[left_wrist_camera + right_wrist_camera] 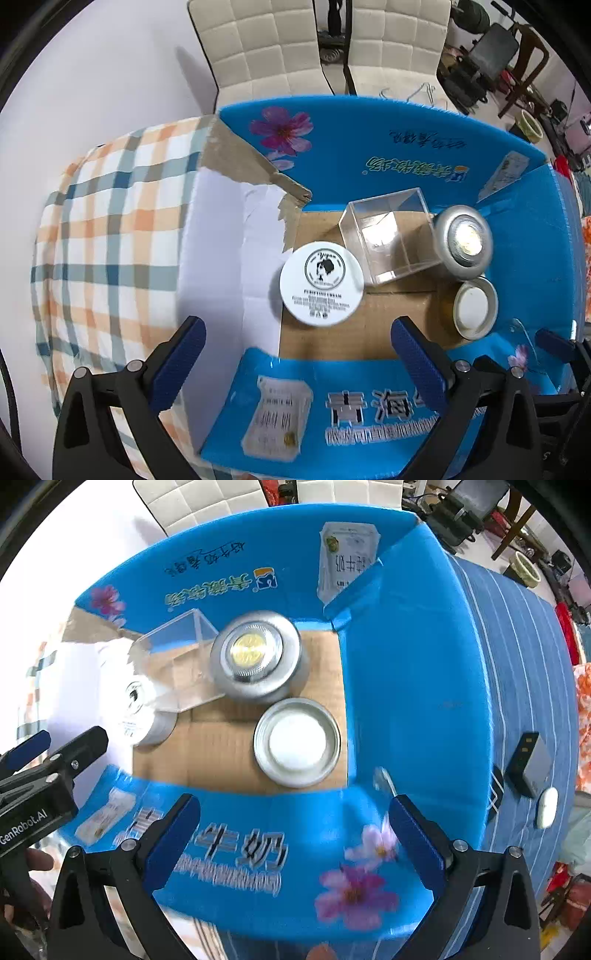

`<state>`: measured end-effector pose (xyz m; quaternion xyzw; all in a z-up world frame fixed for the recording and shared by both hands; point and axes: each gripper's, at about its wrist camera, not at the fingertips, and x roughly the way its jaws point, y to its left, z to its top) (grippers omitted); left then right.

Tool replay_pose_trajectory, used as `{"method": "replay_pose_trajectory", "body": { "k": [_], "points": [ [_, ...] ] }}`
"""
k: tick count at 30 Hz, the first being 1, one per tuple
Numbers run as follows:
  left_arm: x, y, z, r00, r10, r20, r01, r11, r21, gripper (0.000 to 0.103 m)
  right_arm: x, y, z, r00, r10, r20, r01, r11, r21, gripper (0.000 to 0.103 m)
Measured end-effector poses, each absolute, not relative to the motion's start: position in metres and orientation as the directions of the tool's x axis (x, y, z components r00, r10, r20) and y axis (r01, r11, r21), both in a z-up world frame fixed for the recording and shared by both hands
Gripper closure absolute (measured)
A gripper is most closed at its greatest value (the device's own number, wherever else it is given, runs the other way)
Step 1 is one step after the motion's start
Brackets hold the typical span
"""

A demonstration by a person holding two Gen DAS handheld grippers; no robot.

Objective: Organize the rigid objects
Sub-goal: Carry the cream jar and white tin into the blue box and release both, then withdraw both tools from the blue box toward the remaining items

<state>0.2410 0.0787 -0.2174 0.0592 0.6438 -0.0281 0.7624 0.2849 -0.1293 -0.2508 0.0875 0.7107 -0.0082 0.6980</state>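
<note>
Both claws, left (297,365) and right (293,840), are released and empty above the box (369,147); ahead of them the jar (321,283), cube (388,240) and tins (297,742) sit together, probably already sorted.

Print on the blurred near flap of the blue box (258,849) unreadable, white cream jar (138,716) overexposed.

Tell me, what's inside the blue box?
The blue box holds a white cream jar, clear cube, silver tin and a lid. Anything beneath them is hidden.
</note>
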Motion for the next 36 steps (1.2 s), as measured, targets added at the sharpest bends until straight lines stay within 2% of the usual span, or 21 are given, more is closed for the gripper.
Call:
{"method": "replay_pose_trajectory", "body": {
  "k": [23,36],
  "points": [
    [0.141,0.076,-0.085,0.334,-0.052,-0.941,0.085,0.996,-0.025,0.000,0.214,-0.141,-0.099,0.207,0.157,-0.966,0.020,0.986,0.165,0.000],
    [0.106,0.057,-0.037,0.394,-0.082,-0.916,0.131,0.991,-0.032,0.000,0.181,-0.162,-0.049,0.272,0.196,-0.942,0.014,0.978,0.208,0.000]
  ]
}}
